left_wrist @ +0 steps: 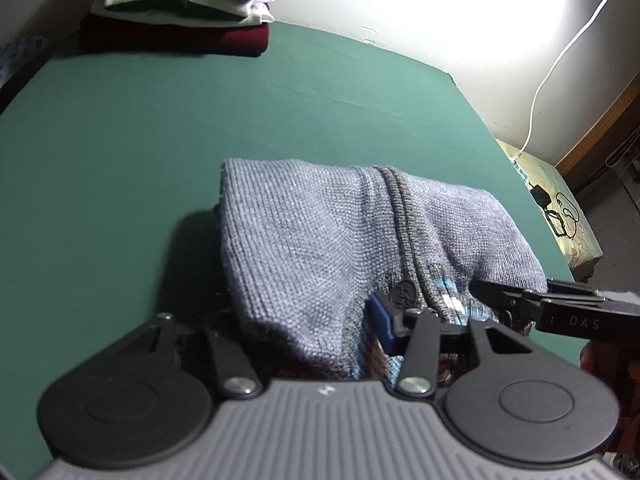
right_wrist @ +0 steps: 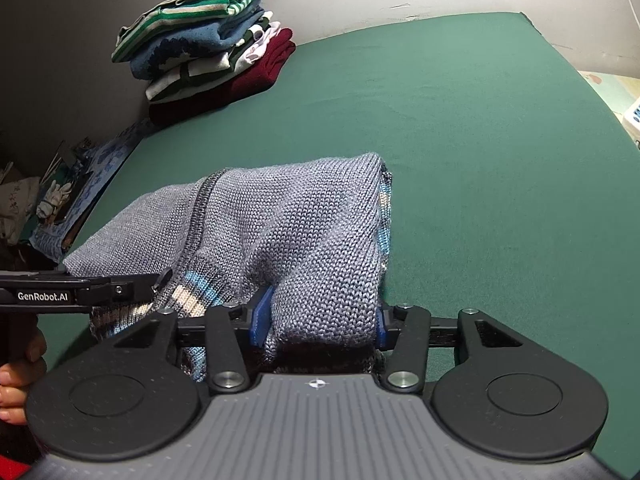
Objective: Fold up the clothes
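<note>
Both grippers are pinching the near edge of the grey sweater [right_wrist: 304, 216]: right gripper [right_wrist: 318, 322] and left gripper [left_wrist: 308, 332] sitting side by side.

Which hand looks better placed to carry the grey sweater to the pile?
Probably the right. Its blue pads clamp a thick bunch of the grey sweater; the left gripper shows only one pad beside the collar.

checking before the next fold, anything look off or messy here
Nothing stands out. The grey sweater is a bunched bundle on the green surface, pinched by both grippers; the folded stack leans slightly but holds.
</note>
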`<state>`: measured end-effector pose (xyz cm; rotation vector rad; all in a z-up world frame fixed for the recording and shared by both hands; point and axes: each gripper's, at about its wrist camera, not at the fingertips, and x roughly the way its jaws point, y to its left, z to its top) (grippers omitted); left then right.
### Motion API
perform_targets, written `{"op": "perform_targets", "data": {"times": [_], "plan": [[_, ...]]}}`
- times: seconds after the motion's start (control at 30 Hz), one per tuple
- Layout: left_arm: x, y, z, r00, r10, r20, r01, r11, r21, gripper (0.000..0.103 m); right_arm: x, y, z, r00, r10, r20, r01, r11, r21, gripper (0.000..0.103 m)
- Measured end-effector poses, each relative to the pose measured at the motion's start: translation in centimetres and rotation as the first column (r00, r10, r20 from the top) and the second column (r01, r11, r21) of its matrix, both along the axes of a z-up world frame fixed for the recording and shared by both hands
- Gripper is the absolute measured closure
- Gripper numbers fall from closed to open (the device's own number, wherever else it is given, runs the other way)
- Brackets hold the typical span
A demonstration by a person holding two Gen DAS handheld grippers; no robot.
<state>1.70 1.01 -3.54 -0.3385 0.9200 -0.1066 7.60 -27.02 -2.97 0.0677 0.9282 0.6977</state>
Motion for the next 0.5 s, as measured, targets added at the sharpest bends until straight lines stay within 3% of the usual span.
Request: {"op": "perform_targets", "data": {"times": [0.07, 0.13, 0.23, 0.33, 0.5], "plan": [[-0.1, -0.1, 0.0, 1.0, -0.012, 0.001, 0.012, 1.0, 0.012, 0.053, 0.1, -0.1, 0.0, 1.0, 0.003, -0.007, -0.003, 1.0, 0.0, 0.053], [0.1, 0.2, -0.1, 1.0, -0.017, -0.002, 0.017, 1.0, 0.014, 0.045, 0.3, -0.2, -0.1, 1.0, -0.006, -0.016, 0.006, 1.0, 0.001, 0.045], [0.6, 1.6, -0.6, 1.0, 0.007, -0.027, -0.008, 0.998, -0.055, 0.035, 0.6, -0.3, -0.3, 0.999, -0.028, -0.037, 0.029, 0.999, 0.014, 0.041], [1.0, 2.4, -1.0, 0.999, 0.018, -0.036, -0.021, 0.997, -0.077, 0.027, 0.8, -0.4, -0.5, 0.998, -0.039, -0.054, 0.041, 0.999, 0.026, 0.039], [1.7, 3.3, -1.3, 0.999, 0.046, -0.029, -0.05, 0.991, -0.123, 0.023, 1.2, -0.1, -0.5, 0.997, -0.047, -0.068, 0.049, 0.998, 0.036, 0.036]]}}
